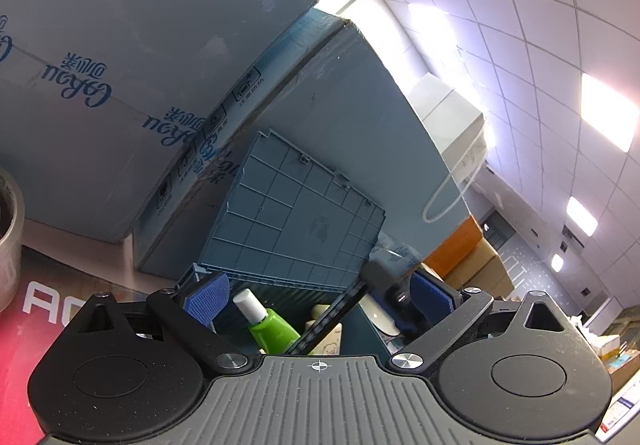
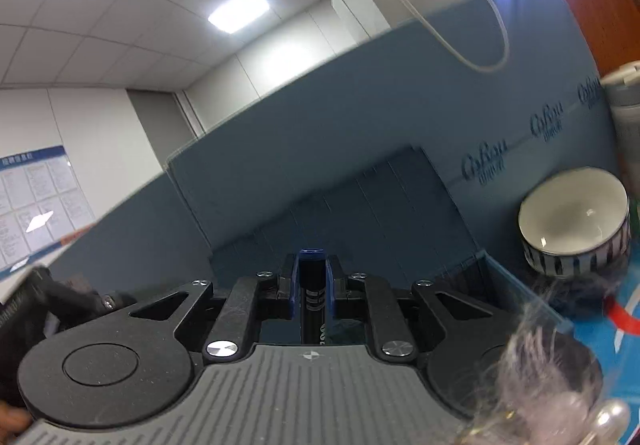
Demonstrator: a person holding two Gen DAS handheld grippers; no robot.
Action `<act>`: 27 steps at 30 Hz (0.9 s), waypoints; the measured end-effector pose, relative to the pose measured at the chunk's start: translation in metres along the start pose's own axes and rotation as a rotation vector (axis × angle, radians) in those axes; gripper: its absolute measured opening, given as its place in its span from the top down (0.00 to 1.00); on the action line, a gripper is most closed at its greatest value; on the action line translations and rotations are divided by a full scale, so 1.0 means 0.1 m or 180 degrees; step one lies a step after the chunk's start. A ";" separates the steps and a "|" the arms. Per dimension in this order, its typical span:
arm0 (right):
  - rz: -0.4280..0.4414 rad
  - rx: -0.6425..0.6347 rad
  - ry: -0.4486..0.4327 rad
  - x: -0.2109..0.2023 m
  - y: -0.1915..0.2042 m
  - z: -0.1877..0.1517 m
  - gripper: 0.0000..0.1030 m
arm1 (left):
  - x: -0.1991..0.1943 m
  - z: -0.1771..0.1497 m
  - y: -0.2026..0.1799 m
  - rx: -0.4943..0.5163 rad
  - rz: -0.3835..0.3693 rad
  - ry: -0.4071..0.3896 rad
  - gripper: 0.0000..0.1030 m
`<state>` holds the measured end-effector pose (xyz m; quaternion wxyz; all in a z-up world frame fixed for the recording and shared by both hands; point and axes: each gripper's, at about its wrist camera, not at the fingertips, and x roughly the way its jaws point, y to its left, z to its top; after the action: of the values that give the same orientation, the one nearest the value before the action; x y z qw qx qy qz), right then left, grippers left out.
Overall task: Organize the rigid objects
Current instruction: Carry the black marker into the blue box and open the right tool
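My right gripper (image 2: pixel 312 277) is shut on a black marker pen with a blue end (image 2: pixel 313 285), held upright above a blue plastic bin (image 2: pixel 472 265). My left gripper (image 1: pixel 316 297) is open and empty, its blue pads (image 1: pixel 208 299) spread wide in front of the same bin (image 1: pixel 292 213), whose gridded lid stands tilted up. Inside the bin I see a green tube with a white cap (image 1: pixel 268 321) and a pale item beside it. The other gripper's black frame (image 1: pixel 384 281) crosses between my left fingers.
Large blue cardboard boxes (image 1: pixel 140 65) stand behind the bin. A white bowl with striped sides (image 2: pixel 572 221) sits at the right, with a grey flask (image 2: pixel 624 117) behind it and a fluffy item (image 2: pixel 540 365) near the lens. A tape roll (image 1: pixel 8 245) is at the far left.
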<state>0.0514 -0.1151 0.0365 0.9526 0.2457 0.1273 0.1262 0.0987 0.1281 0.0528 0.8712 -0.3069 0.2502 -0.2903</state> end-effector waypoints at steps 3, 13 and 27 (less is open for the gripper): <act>-0.0084 -0.0117 -0.0032 -0.09 -0.02 -0.07 0.87 | 0.01 -0.01 -0.02 0.0033 0.0004 0.0024 0.05; -0.0518 -0.0694 0.0072 -0.19 -0.01 -0.09 0.78 | 0.10 -0.03 -0.08 0.0106 -0.0015 0.0081 0.05; -0.0862 -0.0628 -0.0315 -0.70 -0.34 0.09 0.10 | 0.19 -0.11 -0.22 0.0213 -0.0117 0.0197 0.05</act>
<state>-0.0052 -0.1692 0.0400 0.9855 0.1375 0.0992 -0.0037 0.0977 0.0970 0.0559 0.8673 -0.2731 0.2615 -0.3238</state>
